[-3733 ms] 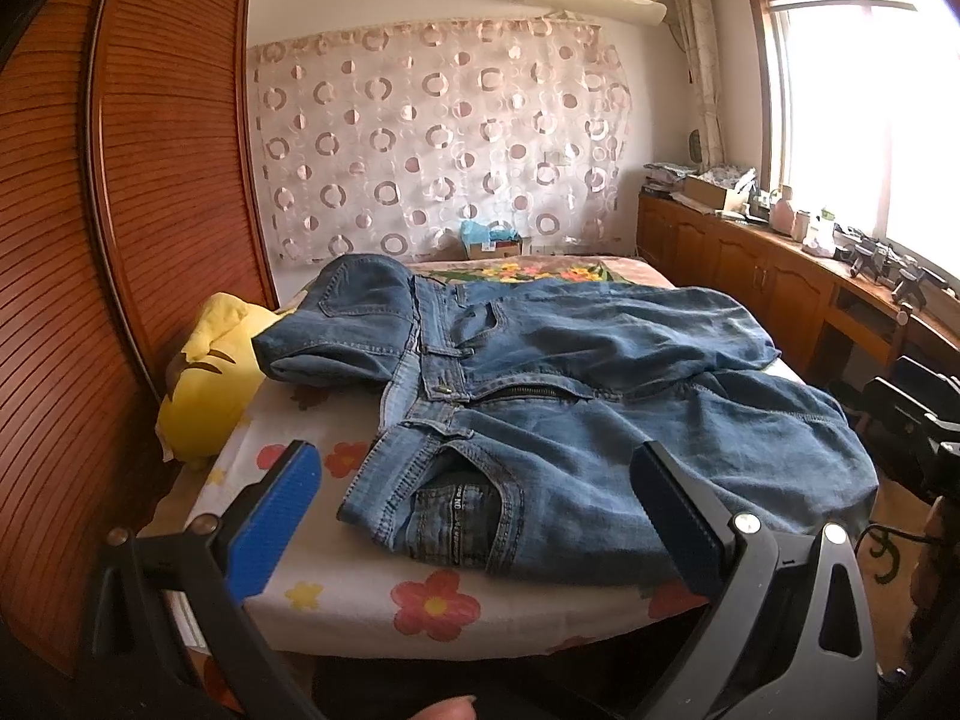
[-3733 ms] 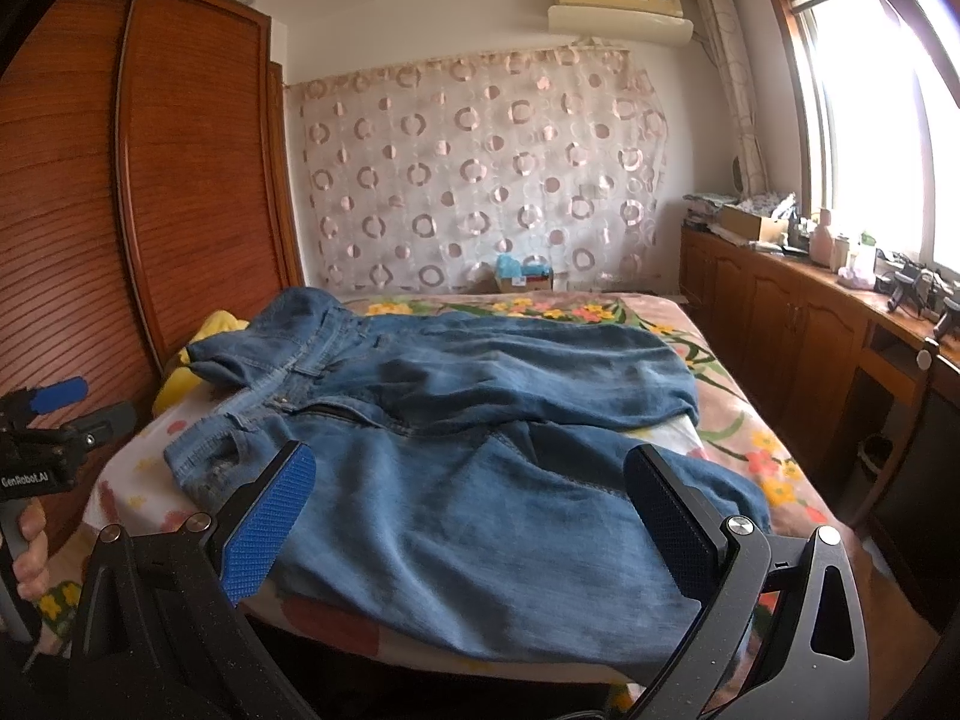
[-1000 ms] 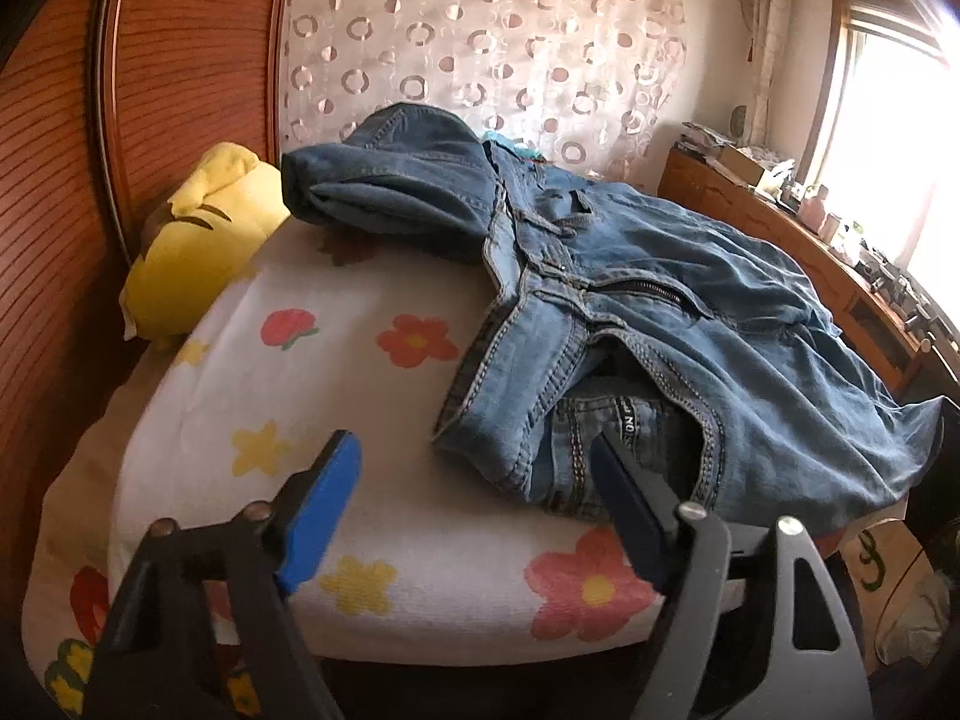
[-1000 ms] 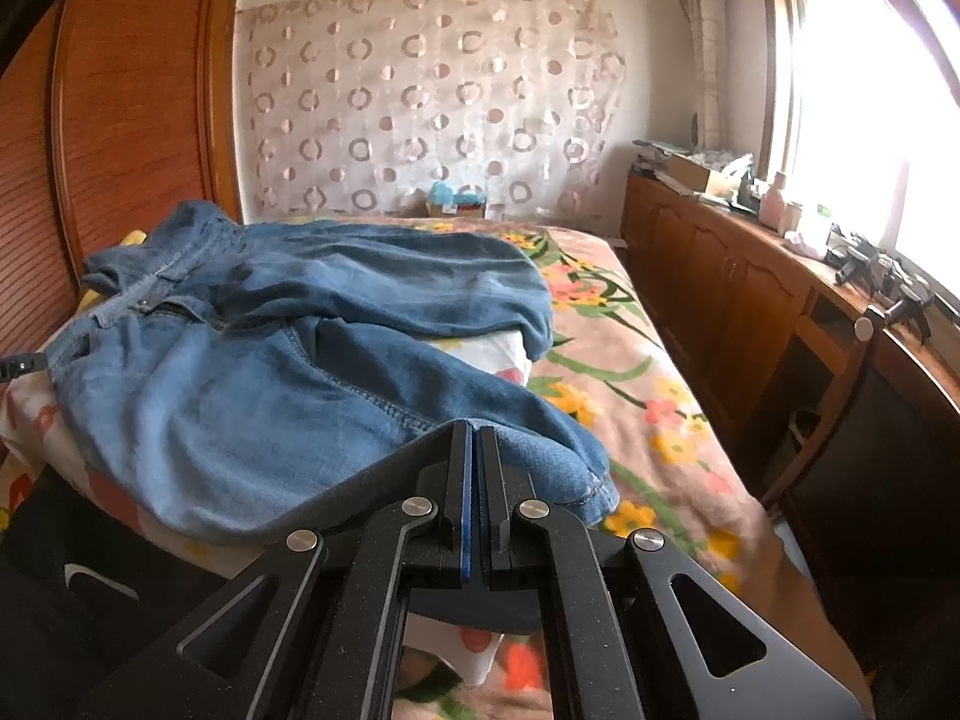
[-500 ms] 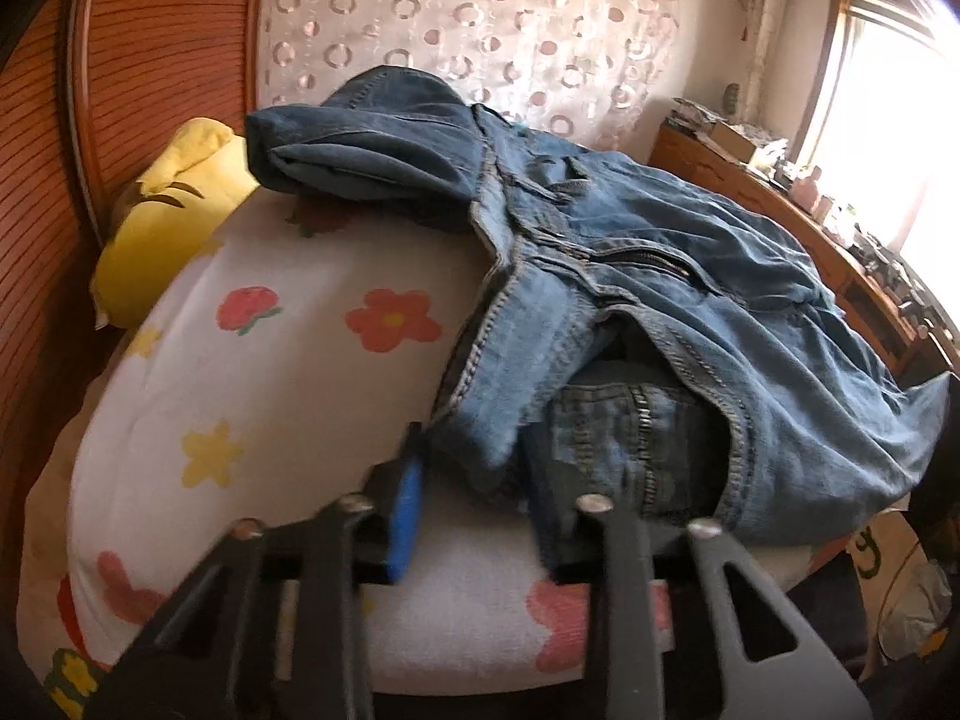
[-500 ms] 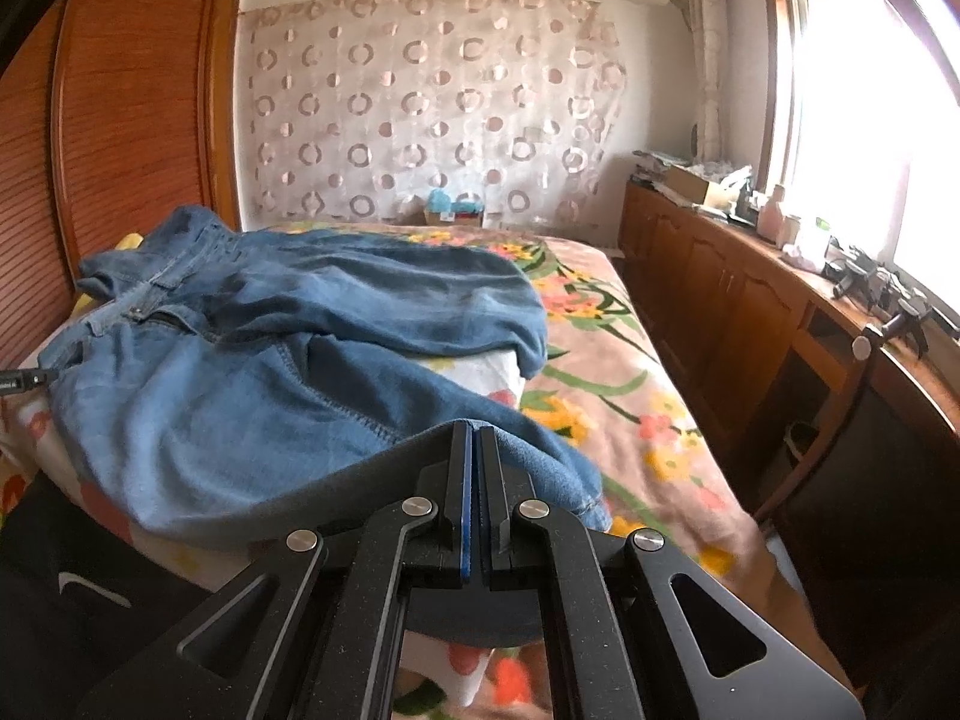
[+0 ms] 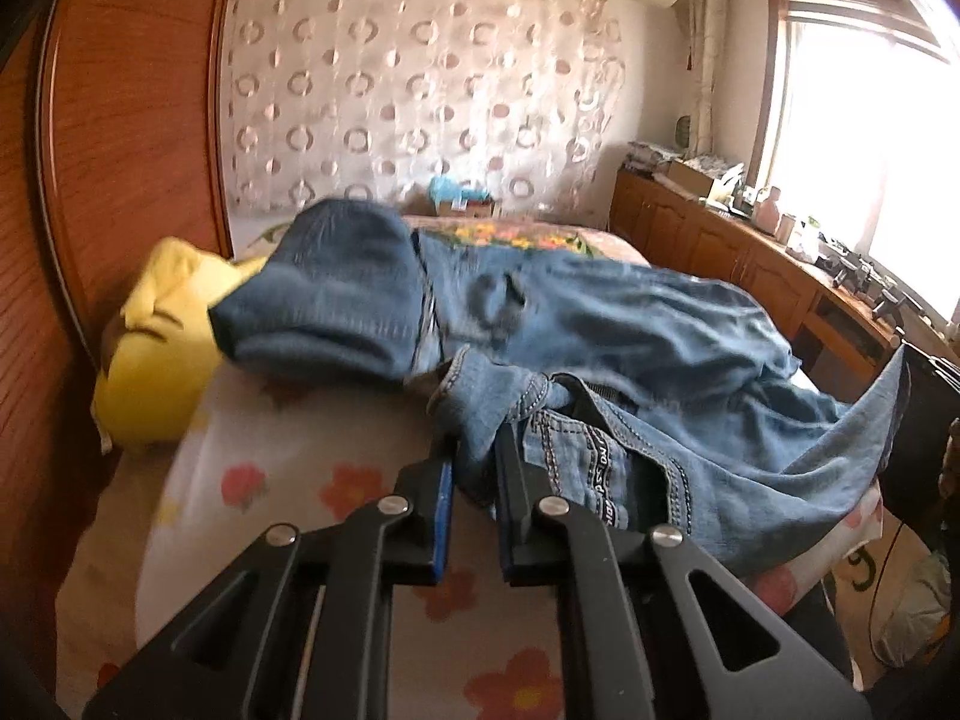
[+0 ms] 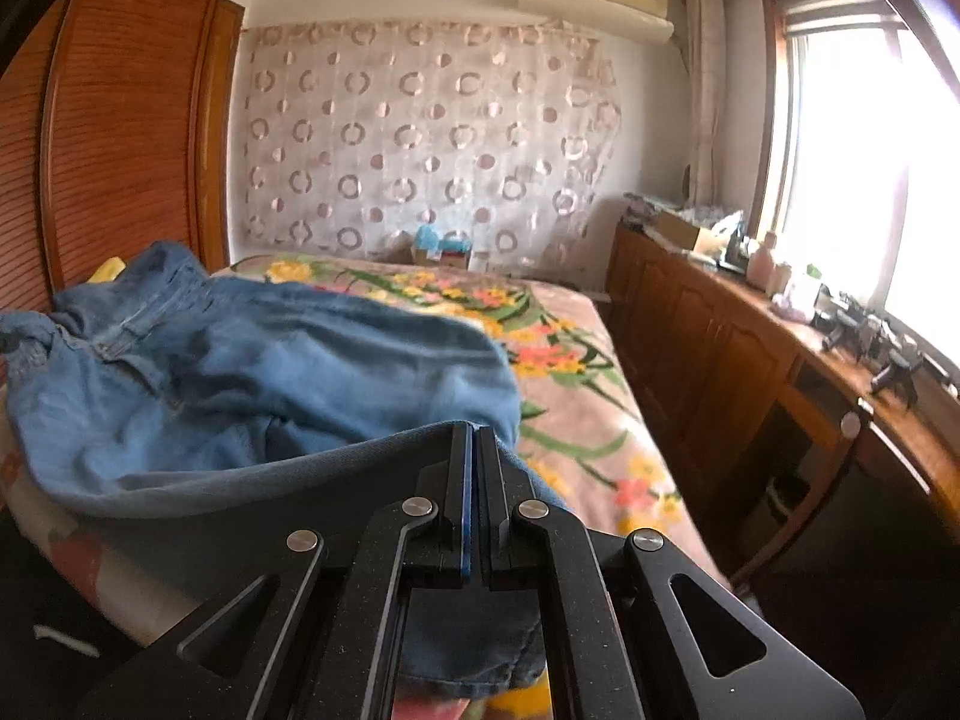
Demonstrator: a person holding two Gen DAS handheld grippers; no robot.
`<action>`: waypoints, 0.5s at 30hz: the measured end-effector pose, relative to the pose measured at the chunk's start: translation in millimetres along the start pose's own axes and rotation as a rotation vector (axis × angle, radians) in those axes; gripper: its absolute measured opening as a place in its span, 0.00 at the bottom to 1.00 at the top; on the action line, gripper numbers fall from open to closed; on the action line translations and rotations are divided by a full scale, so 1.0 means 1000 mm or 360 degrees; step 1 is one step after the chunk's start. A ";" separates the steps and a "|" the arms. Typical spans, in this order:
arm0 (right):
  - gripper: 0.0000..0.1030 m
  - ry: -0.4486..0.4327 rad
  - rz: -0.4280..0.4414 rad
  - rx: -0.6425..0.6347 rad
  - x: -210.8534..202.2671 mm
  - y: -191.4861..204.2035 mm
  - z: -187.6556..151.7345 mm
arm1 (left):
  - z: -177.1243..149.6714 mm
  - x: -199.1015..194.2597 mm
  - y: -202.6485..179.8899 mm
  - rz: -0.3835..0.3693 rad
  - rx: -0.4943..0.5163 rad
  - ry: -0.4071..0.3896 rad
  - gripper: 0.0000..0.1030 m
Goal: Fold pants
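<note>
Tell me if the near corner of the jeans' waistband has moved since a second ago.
Yes. The waistband corner, clamped in the left gripper, has lifted off the floral bedsheet where it lay.

One pair of jeans, one yellow pillow, one bed.

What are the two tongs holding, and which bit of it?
Both grip the blue jeans: the left tongs pinch the waistband corner, the right tongs pinch a leg's edge near the hem.

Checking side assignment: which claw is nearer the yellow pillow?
Left. The left claw grips the jeans at the waistband, on the yellow pillow's end of the bed. The right claw holds the hem end.
</note>
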State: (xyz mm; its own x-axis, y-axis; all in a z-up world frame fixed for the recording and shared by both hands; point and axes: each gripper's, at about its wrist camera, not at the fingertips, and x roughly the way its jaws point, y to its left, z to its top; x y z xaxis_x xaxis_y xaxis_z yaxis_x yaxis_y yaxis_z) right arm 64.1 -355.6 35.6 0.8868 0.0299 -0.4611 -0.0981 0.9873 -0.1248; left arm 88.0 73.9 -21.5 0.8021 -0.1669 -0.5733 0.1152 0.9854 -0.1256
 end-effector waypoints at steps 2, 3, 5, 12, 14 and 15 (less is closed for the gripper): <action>0.00 -0.0029 -0.0006 0.0000 0.006 -0.004 0.010 | 0.011 0.002 -0.001 0.0003 0.0008 -0.0018 0.08; 0.00 -0.0038 -0.0009 -0.0003 0.008 -0.005 0.013 | 0.016 0.003 -0.001 0.0008 0.0012 -0.0030 0.08; 0.00 -0.0059 -0.0019 -0.0016 0.014 -0.007 0.021 | 0.026 0.007 -0.002 0.0008 0.0011 -0.0046 0.07; 0.00 -0.0084 -0.0051 -0.0037 0.048 -0.016 0.050 | 0.066 0.027 -0.009 0.0015 0.0065 -0.0101 0.07; 0.00 -0.0089 -0.0062 -0.0048 0.059 -0.017 0.058 | 0.079 0.037 -0.011 0.0015 0.0077 -0.0108 0.07; 0.00 -0.0091 -0.0063 -0.0052 0.063 -0.016 0.060 | 0.086 0.041 -0.011 0.0016 0.0082 -0.0111 0.07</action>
State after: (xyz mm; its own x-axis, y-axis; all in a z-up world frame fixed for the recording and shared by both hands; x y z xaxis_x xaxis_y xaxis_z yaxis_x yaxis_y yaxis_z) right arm 148.6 -360.1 61.3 0.9145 0.0005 -0.4046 -0.0762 0.9823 -0.1710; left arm 170.1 59.5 25.9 0.8422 -0.1557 -0.5162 0.1354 0.9878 -0.0770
